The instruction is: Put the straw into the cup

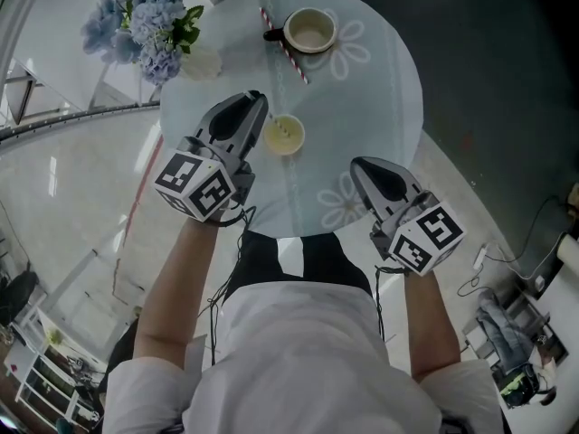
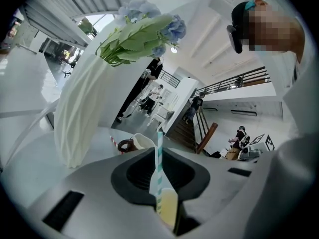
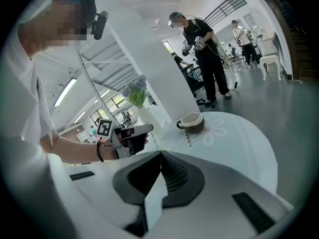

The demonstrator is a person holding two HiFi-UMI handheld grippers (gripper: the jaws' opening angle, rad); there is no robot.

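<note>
1. Two tongs are clenched. The left tongs (image 1: 257, 99) pinch a teal-striped straw (image 2: 159, 156) upright between their pads, while the right tongs (image 1: 360, 164) are closed on nothing, well to the right of the cup.
2. The yellow cup (image 1: 284, 135) stands on the counter (image 1: 380, 89) right at the left tongs' tips, just under the straw. Whether the straw's foot is already past the rim I cannot tell.
3. Hold the straw upright with its foot centred over the cup's mouth, then lower gently; a light cup probably tips easily.
4. Release only once the straw leans on the rim.
5. Ignore the mug (image 1: 310, 30) and red-striped straw (image 1: 288, 52) farther ahead of the left tongs.
</note>
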